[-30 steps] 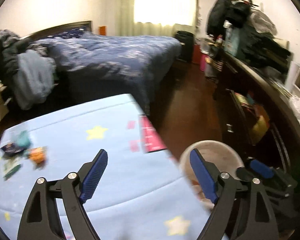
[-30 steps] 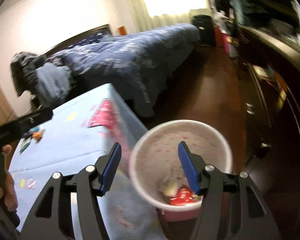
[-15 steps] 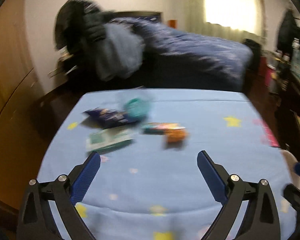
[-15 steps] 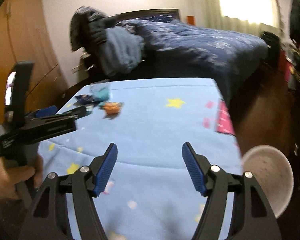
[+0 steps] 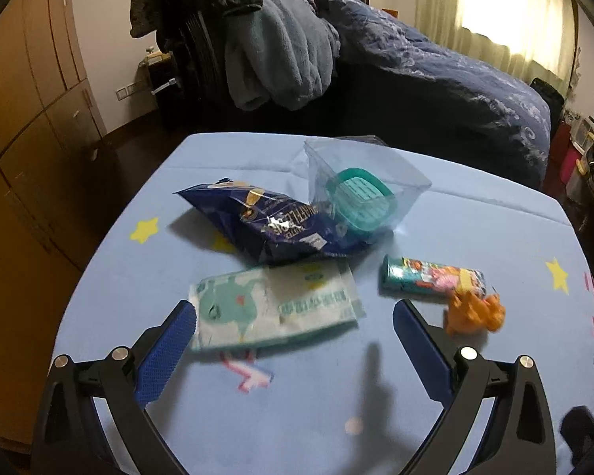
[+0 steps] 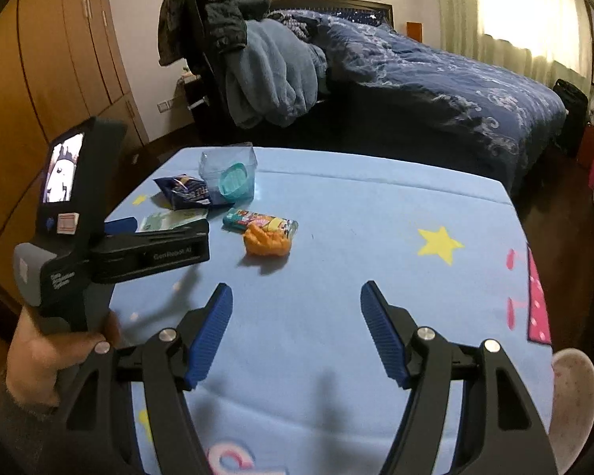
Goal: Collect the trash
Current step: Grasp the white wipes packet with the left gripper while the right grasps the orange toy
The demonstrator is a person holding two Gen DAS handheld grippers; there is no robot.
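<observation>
On the light blue star-print tablecloth (image 5: pixel 316 403) lies a cluster of trash. It holds a green-and-white tissue pack (image 5: pixel 273 308), a dark blue snack bag (image 5: pixel 273 225), a colourful tube wrapper (image 5: pixel 431 277) and a crumpled orange wrapper (image 5: pixel 475 312). My left gripper (image 5: pixel 293 316) hovers just short of the tissue pack, jaws wide open, pads touching nothing. My right gripper (image 6: pixel 297 293) is open over bare cloth, nearer than the orange wrapper (image 6: pixel 267 243). A white bin (image 6: pixel 574 392) sits low at the right.
A clear plastic box with a teal soap dish (image 5: pixel 360 194) stands behind the snack bag. A hand (image 6: pixel 55 352) grips the left tool's handle. Beyond the table are a bed with a dark blue duvet (image 6: pixel 435 79), clothes piled on a chair (image 5: pixel 273 55) and a wooden wardrobe (image 5: pixel 27 91).
Both views swung left from the bin and floor to the trash on the table. The left jaws spread wider and came close to the tissue pack. The right jaws opened slightly.
</observation>
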